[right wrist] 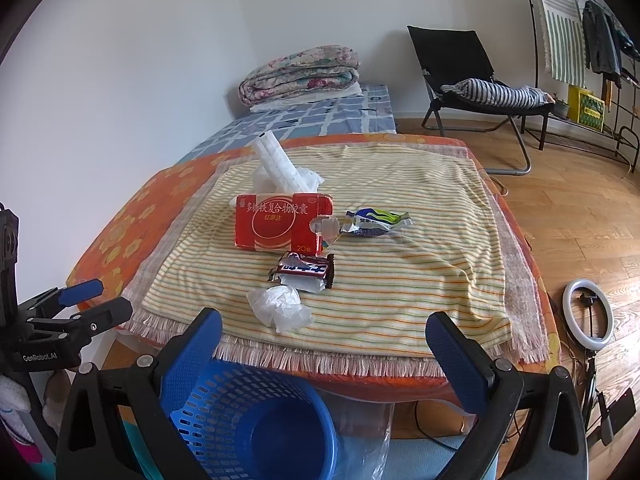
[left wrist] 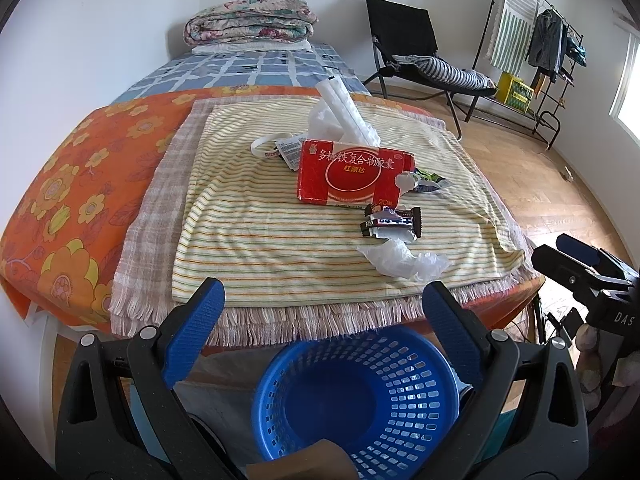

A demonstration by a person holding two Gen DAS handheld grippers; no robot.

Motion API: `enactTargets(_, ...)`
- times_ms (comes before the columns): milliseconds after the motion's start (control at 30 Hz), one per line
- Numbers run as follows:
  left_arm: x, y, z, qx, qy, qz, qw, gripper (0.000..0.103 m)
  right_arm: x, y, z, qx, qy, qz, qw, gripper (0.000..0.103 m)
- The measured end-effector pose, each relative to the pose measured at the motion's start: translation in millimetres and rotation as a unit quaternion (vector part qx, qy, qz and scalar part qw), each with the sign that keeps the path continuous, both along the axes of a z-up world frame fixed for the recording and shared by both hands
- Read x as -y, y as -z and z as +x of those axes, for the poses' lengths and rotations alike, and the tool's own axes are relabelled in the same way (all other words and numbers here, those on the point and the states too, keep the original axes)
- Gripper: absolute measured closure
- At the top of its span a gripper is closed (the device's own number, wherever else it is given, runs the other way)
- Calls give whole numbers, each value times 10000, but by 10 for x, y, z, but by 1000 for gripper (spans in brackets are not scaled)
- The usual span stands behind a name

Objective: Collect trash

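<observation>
Left gripper: left gripper (left wrist: 324, 300) sits at the bottom of the left wrist view, its blue-padded fingers spread wide apart with nothing between them; it also shows at the left edge of the right wrist view.
Right gripper: right gripper (right wrist: 324, 332) fills the bottom of the right wrist view, fingers likewise wide apart and holding nothing; part of it appears at the right edge of the left wrist view.
Basket: blue basket (left wrist: 356, 404) stands low in both frames, below the near edge of the bed, between the fingers in the left wrist view.
Striped towel: striped towel (left wrist: 280, 220) lies across the centre of the frame on the orange floral sheet (left wrist: 72, 184); all the trash rests on it.
Red box: red box (left wrist: 352, 172) lies flat at mid-frame, printed with white characters.
Chocolate wrapper: chocolate wrapper (left wrist: 394, 222) lies just below the box, right of centre.
Crumpled plastic: crumpled plastic (left wrist: 404, 262) lies just below the wrapper, nearest the towel's fringe.
Green-white wrapper: green-white wrapper (right wrist: 378, 222) lies just right of the box.
White roll: white roll (left wrist: 346, 110) leans tilted above the box, on white tissue.
Label strip: label strip (left wrist: 280, 148) lies left of the box's top corner.
Background: folded quilt (left wrist: 250, 20) at upper centre; black chair (left wrist: 412, 48) at upper right.
</observation>
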State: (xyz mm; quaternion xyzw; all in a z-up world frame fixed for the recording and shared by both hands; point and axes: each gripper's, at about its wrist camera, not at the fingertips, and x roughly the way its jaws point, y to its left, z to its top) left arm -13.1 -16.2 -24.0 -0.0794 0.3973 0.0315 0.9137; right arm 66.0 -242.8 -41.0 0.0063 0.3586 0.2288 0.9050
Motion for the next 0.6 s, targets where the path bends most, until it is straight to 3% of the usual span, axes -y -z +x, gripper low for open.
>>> enactTargets(600, -3, -10, 10, -5, -4, 4, 10000, 2, 50, -14, 8, 8, 75, 26, 10000, 0)
